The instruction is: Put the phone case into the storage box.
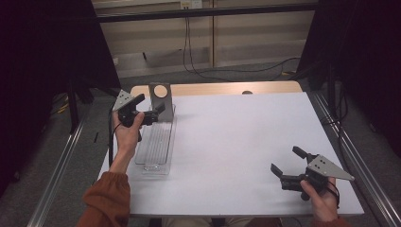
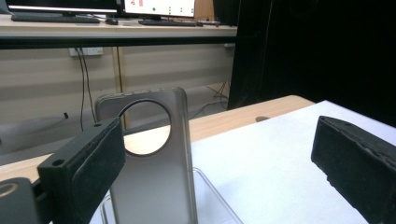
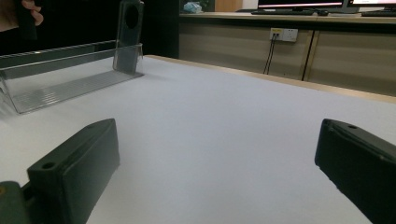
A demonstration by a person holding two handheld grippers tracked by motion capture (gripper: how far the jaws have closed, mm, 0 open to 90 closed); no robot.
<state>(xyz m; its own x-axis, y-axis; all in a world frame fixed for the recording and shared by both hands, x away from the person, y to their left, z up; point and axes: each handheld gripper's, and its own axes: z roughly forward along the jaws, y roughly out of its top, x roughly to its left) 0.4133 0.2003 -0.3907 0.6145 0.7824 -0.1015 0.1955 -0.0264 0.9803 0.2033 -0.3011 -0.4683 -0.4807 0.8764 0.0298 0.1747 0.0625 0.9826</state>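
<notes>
Both grippers stand with their jaws wide apart and hold nothing. Up at the far left of the table (image 1: 246, 142), the left gripper (image 1: 150, 108) hovers just beside a grey phone case (image 2: 154, 158), which stands upright at the far end of a clear plastic tray (image 1: 156, 146), propped against the tray's end wall so its round camera hole faces out. That upright pose leaves both flat faces free for a pinch, and the open jaws sit level with it, seemingly ready to close. Well apart, the right gripper (image 1: 286, 163) rests low over the near right corner, probably kept clear of the work.
</notes>
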